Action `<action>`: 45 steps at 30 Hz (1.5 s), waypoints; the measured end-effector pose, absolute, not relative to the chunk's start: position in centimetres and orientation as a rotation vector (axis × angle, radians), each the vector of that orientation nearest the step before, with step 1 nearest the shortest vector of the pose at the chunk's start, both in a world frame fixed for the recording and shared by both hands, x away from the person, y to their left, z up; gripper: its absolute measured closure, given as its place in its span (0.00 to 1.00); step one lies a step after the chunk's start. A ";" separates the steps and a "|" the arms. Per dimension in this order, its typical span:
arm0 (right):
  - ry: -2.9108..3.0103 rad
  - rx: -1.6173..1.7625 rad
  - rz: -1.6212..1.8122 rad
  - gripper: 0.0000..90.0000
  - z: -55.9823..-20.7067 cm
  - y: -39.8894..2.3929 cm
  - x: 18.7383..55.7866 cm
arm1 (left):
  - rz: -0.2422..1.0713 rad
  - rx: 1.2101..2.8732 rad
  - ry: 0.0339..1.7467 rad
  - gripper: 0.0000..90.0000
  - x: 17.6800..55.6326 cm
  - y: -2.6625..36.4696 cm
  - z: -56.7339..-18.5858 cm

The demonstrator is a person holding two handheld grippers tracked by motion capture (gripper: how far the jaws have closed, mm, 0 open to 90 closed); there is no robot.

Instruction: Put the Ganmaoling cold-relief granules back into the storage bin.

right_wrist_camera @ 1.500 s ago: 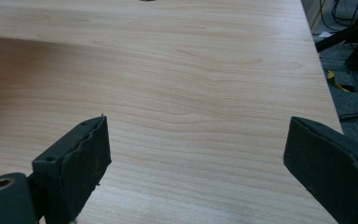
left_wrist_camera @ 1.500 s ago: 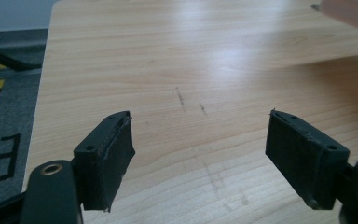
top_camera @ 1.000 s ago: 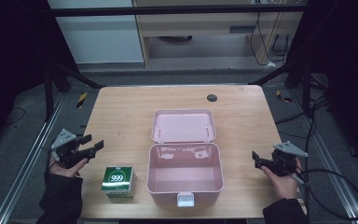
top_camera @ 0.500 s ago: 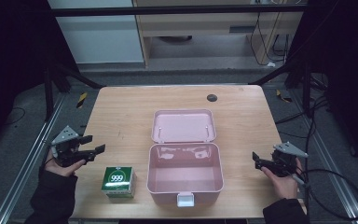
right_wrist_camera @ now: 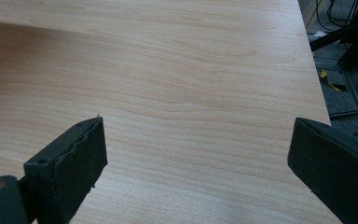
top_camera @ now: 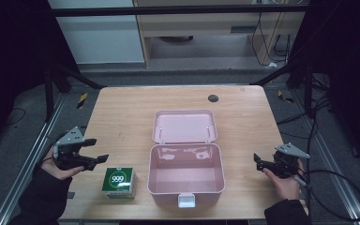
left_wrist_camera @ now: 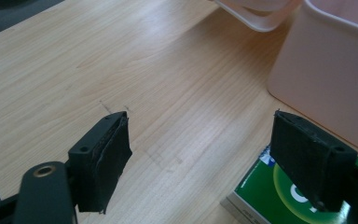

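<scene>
The green box [top_camera: 120, 182] stands on the table [top_camera: 122, 112], near the front edge, just beside the left wall of the open pink case [top_camera: 186, 180] but apart from it. My left claw [top_camera: 96, 151] hovers just beside the box, at its upper left, and the jaws have just been opening; they are now spread with only bare wood between them, and one pad [left_wrist_camera: 307, 158] hangs over the corner of the box [left_wrist_camera: 265, 198]. My right claw [top_camera: 258, 161] waits at the right of the case, jaws wide apart, holding nothing. I judge the step is to take the box. To do it well I should open a little more, come down with one pad on each side wall, and close squarely so it does not tilt. The box looks almost cubic, so I cannot tell a long axis; its printed top faces up and its sides lie nearly parallel to the table edge.
</scene>
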State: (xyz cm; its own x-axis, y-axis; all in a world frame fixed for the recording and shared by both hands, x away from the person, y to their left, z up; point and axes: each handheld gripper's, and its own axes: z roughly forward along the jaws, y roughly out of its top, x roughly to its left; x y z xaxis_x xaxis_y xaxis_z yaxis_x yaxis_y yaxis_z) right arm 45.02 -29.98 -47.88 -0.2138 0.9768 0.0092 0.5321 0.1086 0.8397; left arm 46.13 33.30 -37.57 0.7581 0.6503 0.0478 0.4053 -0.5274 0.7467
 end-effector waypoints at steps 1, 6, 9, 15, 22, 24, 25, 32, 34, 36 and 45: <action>1.820 1.465 0.992 0.05 -47.9 -30.0 45.0 | 0.406 2.222 0.757 0.20 46.1 33.1 -37.4; 1.824 1.464 0.989 0.05 -48.0 -30.1 45.0 | 0.366 2.274 0.682 0.17 45.7 32.7 -36.9; 1.829 1.468 0.988 0.05 -48.0 -30.1 45.0 | 0.349 2.301 0.646 0.16 45.6 32.5 -36.7; 1.836 1.466 0.985 0.04 -48.1 -30.0 45.1 | 0.351 2.328 0.613 0.15 45.5 32.1 -36.8; 1.844 1.461 0.984 0.04 -48.1 -30.0 45.1 | 0.331 2.375 0.567 0.15 45.4 31.7 -36.9; 1.845 1.460 0.983 0.04 -48.1 -30.0 45.1 | 0.319 2.394 0.545 0.15 45.4 31.5 -36.9; 1.846 1.459 0.981 0.04 -48.1 -30.0 45.1 | 0.311 2.410 0.528 0.15 45.4 31.3 -37.0; 1.853 1.460 0.979 0.04 -48.2 -30.0 45.1 | 0.283 2.460 0.456 0.13 45.2 30.5 -37.0; 1.855 1.458 0.976 0.03 -48.2 -29.9 45.1 | 0.273 2.470 0.432 0.13 45.1 30.3 -37.0; 1.859 1.455 0.973 0.03 -48.2 -29.9 45.1 | 0.272 2.481 0.414 0.12 45.0 30.0 -37.0; 1.865 1.456 0.970 0.03 -48.3 -29.9 45.1 | 0.261 2.532 0.332 0.11 44.7 29.0 -37.1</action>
State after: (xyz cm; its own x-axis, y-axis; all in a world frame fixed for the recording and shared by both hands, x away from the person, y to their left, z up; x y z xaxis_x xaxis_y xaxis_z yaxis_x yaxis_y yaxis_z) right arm 45.13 -29.93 -48.27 -0.2397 0.9708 -0.0063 0.5520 0.1416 0.8217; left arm 44.74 28.99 -37.15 0.9502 0.2900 0.1139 0.1797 -0.8087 0.5601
